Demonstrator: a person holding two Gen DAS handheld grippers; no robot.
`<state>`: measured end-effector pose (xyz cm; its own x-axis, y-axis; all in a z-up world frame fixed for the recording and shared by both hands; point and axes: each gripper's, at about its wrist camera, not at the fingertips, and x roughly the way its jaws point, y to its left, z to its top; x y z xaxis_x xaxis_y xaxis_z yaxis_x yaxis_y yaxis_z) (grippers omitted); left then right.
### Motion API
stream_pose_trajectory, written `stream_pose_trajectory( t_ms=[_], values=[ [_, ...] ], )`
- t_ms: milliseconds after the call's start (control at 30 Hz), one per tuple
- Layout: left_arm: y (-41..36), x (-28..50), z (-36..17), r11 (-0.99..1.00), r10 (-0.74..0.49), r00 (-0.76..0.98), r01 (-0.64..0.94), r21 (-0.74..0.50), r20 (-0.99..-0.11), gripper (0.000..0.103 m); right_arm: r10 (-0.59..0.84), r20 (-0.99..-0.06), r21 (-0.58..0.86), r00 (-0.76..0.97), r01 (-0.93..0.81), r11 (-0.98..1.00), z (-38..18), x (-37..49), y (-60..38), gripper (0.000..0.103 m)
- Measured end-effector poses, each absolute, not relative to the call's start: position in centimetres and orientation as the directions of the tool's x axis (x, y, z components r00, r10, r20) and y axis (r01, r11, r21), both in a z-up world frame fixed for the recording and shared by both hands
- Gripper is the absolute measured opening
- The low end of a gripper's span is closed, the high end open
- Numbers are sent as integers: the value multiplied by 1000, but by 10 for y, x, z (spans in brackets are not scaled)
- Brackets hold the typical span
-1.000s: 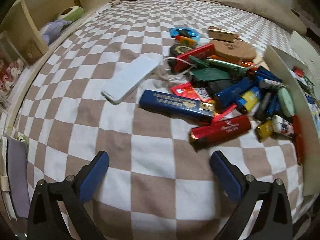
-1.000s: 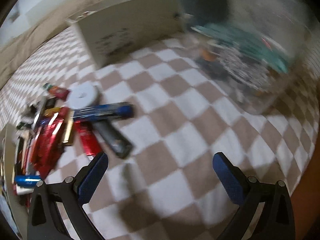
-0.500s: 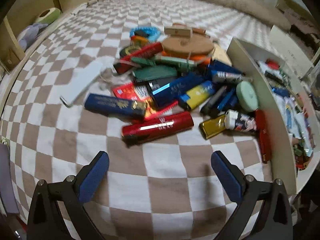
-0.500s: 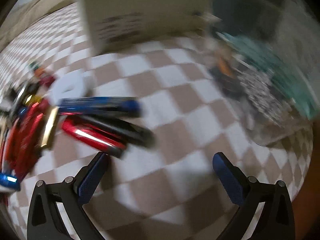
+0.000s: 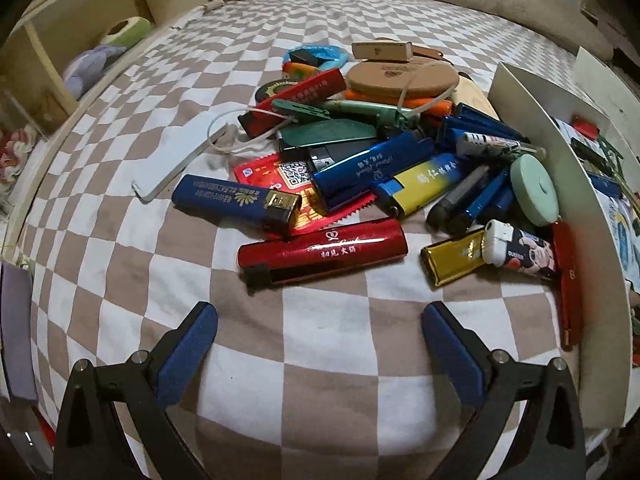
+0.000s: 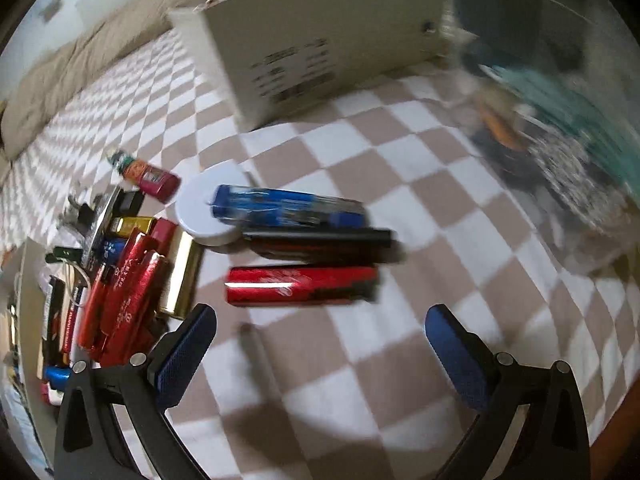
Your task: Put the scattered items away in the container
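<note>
Above the red lighter (image 5: 322, 250), left gripper (image 5: 319, 338) wide, empty.

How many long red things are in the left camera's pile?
3: a shiny red lighter at the pile's near edge, a red lighter with gold writing at the back, and a slim red one along the container wall. More may be hidden underneath.

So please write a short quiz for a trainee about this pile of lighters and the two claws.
1. True or false: the left claw is shut on the red lighter.
2. In the left wrist view, which item lies nearest the claw?
A. mint round case
B. red lighter
C. white power bank
3. Fill in: in the right wrist view, the blue lighter rests partly on a white ____.

Key: 1 false, both claws are open and empty; 2 B; 3 disc.
</note>
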<state>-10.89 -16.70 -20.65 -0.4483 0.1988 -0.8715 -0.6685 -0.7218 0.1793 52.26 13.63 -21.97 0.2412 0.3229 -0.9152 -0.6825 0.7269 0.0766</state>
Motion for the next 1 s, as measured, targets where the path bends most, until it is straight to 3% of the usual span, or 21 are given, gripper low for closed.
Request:
stream_pose_trajectory(
  t_ms=[300,833,1000],
  values=[
    [-170,-103,-208,-744,201,-512,-634,210,-835,103,254,-921,-14,294,-678,735,-236,521,153,103],
    [-171,-122,-199,-833,218,-509,-542,114,-833,103,293,-907,-21,303,-727,686,-244,513,150,100],
    [-160,-124,-202,-823,200,-538,-546,158,-819,103,304,-909,-19,284,-758,652,-242,510,144,94]
  ],
)
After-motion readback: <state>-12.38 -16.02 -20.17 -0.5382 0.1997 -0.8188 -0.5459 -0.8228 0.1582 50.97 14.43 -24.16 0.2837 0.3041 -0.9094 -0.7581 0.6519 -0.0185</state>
